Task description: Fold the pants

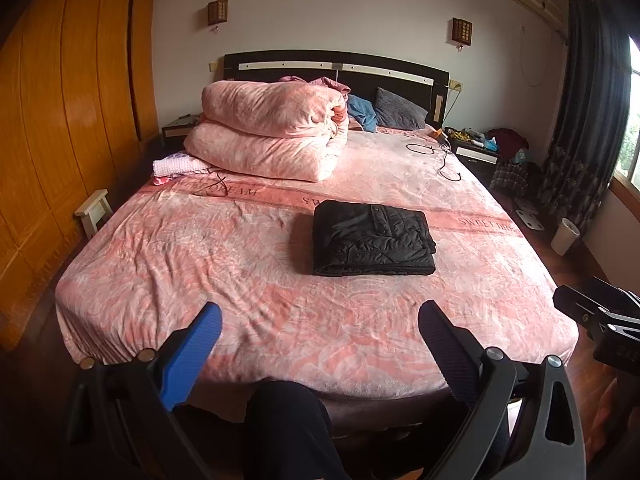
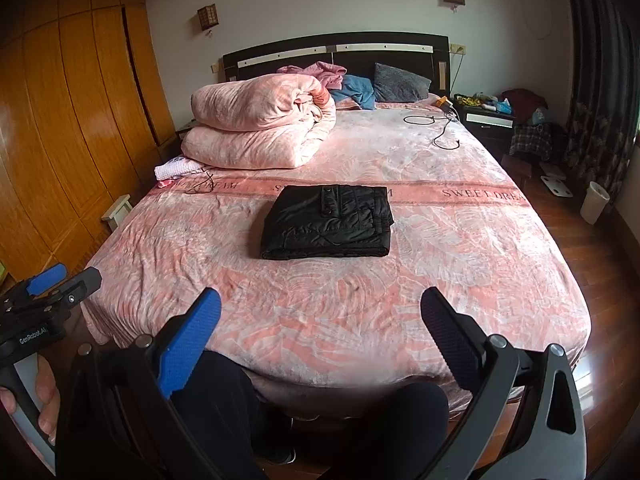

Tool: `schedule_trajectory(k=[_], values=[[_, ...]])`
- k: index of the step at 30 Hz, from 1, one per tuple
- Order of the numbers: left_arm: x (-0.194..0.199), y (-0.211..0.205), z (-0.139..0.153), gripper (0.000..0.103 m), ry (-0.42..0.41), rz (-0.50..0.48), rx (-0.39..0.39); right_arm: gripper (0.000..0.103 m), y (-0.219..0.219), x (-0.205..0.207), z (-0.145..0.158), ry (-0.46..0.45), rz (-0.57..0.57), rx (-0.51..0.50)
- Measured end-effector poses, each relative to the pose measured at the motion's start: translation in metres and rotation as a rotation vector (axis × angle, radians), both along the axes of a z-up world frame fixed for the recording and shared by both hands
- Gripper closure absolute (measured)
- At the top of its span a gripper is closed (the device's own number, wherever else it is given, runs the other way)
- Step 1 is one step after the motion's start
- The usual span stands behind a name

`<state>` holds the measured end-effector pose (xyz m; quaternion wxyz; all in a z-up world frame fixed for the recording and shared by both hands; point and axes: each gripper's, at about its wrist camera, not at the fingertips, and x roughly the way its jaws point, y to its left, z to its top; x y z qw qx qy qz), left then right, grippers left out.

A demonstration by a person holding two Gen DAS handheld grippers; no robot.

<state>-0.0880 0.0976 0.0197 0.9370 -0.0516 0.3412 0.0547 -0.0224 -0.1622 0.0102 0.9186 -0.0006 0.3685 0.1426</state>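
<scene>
Black quilted pants point(image 1: 373, 239) point(image 2: 329, 222) lie folded into a flat rectangle in the middle of the pink bed point(image 1: 200, 264) point(image 2: 460, 248). My left gripper point(image 1: 320, 322) hangs open over the foot of the bed, well short of the pants, nothing between its blue pads. My right gripper point(image 2: 320, 308) is open too, held back from the bed edge and empty. The left wrist view catches part of the right gripper's body at the right edge. A hand point(image 2: 44, 396) holds the left gripper's handle at the left of the right wrist view.
A rolled pink duvet point(image 1: 272, 136) point(image 2: 260, 128) sits at the bed's head left, with pillows and clothes behind. A black cable point(image 1: 444, 156) lies at the upper right. A wooden wardrobe point(image 1: 68, 120) stands left, a nightstand point(image 1: 476, 152) and white bin point(image 1: 565, 236) right. The person's dark-trousered legs point(image 2: 224, 412) are below.
</scene>
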Motion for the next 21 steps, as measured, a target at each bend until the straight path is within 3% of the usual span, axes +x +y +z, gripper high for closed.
schedule_trajectory(k=[21], values=[[0.023,0.008,-0.012,0.004,-0.005,0.006,-0.023,0.003,0.003,0.014,-0.010,0.016,-0.005,0.000]])
